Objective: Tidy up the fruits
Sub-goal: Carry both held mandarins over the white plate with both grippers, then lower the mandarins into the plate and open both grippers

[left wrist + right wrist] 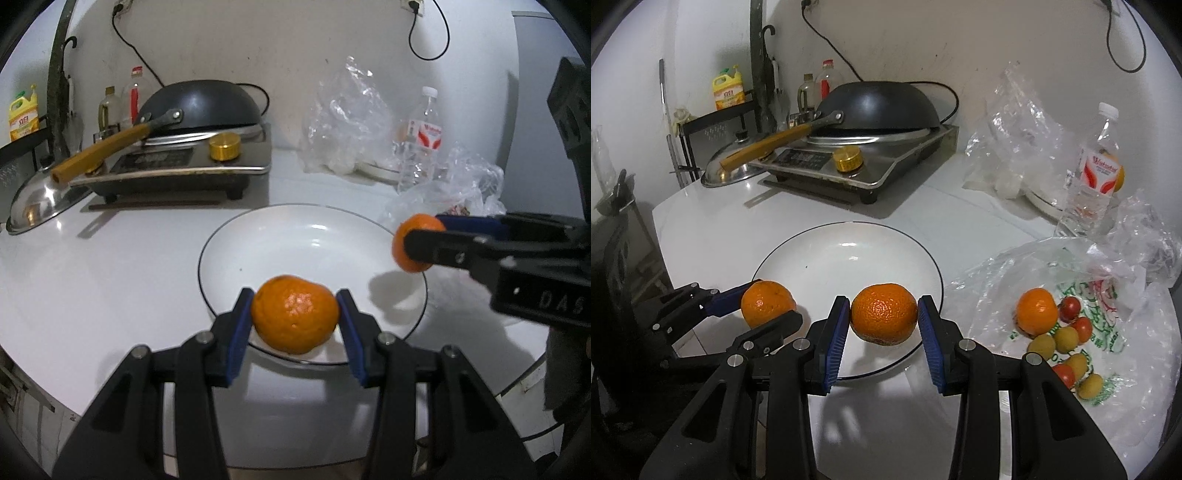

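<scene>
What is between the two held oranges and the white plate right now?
Nothing visible. The left gripper holds one orange over the plate, the right gripper holds another orange over its rim, and the plate's surface is bare.

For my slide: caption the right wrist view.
Right tool and left tool each hold an orange above the white plate.

Surface: white countertop point(713, 229).
Resting on it: plate point(798, 258), cooker point(886, 173), plastic bags point(1108, 332), bottle point(1093, 173).
</scene>
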Available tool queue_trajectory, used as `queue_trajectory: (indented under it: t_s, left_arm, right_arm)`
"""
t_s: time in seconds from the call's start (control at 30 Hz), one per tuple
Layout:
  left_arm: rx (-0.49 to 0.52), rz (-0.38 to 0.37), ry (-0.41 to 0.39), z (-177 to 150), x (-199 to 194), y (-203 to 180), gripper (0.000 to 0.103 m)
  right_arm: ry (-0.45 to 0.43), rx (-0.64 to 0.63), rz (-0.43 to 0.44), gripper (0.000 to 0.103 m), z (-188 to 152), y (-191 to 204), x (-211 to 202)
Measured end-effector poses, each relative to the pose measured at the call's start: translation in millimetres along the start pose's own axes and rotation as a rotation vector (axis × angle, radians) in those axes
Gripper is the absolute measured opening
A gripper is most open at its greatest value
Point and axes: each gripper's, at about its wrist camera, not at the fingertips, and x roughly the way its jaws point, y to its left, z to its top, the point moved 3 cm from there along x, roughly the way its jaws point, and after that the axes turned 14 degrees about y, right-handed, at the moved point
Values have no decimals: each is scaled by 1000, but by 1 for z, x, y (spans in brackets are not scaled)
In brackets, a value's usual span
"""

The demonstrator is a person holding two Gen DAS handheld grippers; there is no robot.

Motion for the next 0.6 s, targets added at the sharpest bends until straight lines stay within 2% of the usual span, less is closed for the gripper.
queue_trajectory:
  t_s: [0.3,0.6]
  left_arm:
    - [-26,-30,-27,5,-5,8,47]
    - [-67,-24,-56,4,-18,20,47]
  right_arm:
    - [28,-6,6,40,2,5,14]
    - [60,-35,43,40,-1,20,26]
